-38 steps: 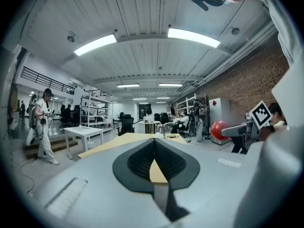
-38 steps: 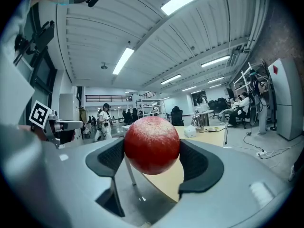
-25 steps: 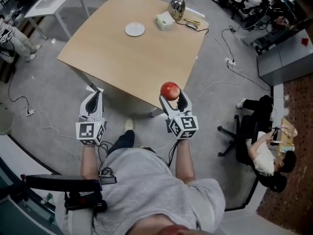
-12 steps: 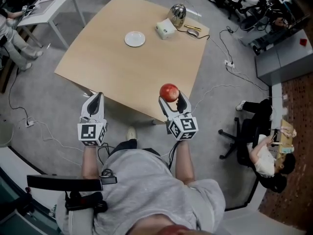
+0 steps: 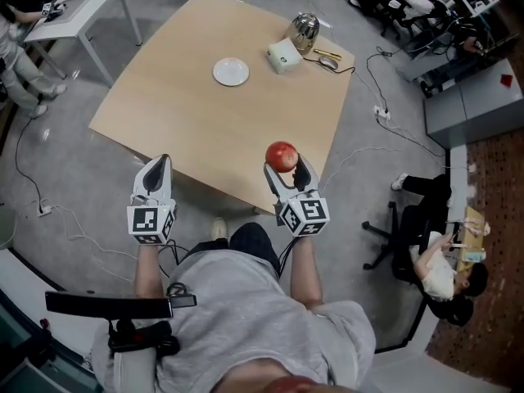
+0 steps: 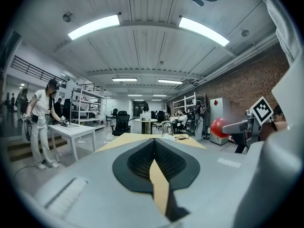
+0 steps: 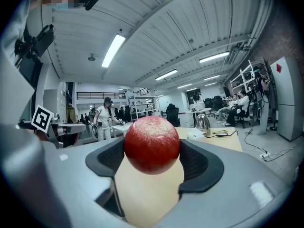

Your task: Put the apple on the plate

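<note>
A red apple point(image 5: 282, 155) point(image 7: 152, 144) sits clamped between the jaws of my right gripper point(image 5: 284, 163), held in the air over the near edge of the wooden table point(image 5: 196, 121). The same apple point(image 6: 219, 127) shows at the right of the left gripper view. A small white plate point(image 5: 231, 71) lies on the far part of the table, well ahead and left of the apple. My left gripper point(image 5: 156, 173) point(image 6: 153, 161) hangs just off the table's near-left edge, jaws shut with nothing between them.
At the table's far corner stand a white box point(image 5: 284, 56), a shiny metal kettle point(image 5: 305, 29) and a mouse point(image 5: 330, 63) with cable. A white side table point(image 5: 72, 3) stands far left. Cables run across the floor; a seated person point(image 5: 438, 260) is at right.
The view has shifted slightly; the table and plate sit a little more to the right. Both grippers hold about the same pose, the apple still clamped.
</note>
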The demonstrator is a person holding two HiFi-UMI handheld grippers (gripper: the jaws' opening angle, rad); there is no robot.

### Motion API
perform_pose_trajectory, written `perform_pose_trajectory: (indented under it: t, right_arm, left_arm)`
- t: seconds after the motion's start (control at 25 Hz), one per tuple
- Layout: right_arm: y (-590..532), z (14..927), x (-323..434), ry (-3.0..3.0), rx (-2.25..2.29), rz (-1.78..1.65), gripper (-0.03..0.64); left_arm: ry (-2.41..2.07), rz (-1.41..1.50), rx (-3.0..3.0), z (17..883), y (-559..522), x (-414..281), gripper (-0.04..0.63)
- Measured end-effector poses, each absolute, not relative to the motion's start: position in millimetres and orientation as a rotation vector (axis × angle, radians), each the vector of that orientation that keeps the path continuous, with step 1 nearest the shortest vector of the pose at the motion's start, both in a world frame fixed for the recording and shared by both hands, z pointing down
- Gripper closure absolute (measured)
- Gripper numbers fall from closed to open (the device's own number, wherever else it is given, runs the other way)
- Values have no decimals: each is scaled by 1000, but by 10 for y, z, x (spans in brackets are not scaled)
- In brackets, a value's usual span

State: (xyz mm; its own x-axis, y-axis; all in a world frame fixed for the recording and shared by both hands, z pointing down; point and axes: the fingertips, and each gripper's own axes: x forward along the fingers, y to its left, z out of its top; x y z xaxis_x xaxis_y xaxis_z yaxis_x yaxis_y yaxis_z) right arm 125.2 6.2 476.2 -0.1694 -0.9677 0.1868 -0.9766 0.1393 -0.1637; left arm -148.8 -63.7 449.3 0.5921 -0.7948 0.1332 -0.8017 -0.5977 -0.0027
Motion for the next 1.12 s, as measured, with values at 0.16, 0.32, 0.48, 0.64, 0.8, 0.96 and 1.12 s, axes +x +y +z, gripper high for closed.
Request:
perform_pose_trajectory:
  t: [0.16, 0.32, 0.48, 0.64, 0.8, 0.96, 1.12]
  right_arm:
    - [-95, 4778, 1222, -2344, 1993, 376, 249]
    - [-253, 4825, 1199, -2349, 1969, 379, 249]
    - [-429, 4874, 1199, -2366, 1946, 387, 249]
    - [-680, 4920, 1223, -2383, 1916, 385, 249]
    - [-951, 4980, 1275, -2392, 1891, 391, 249]
    - [-1259, 5062, 1314, -2392, 1878, 375, 249]
    - [-1537, 5177, 1343, -2392, 1852, 383, 249]
  left_arm:
    - [-1384, 183, 2741, 4535, -741, -1534, 577]
    - [-1400, 182, 2724, 4571, -836, -1564, 577]
    - [-1419, 199, 2697, 4634, -937, -1598, 577]
    - [-1455, 214, 2670, 4687, -1098, -1616, 577]
    - [-1467, 228, 2653, 4723, -1276, -1575, 577]
    - [-1466, 243, 2634, 4797, -1473, -1541, 577]
    - [-1461, 267, 2615, 4899, -1656, -1465, 577]
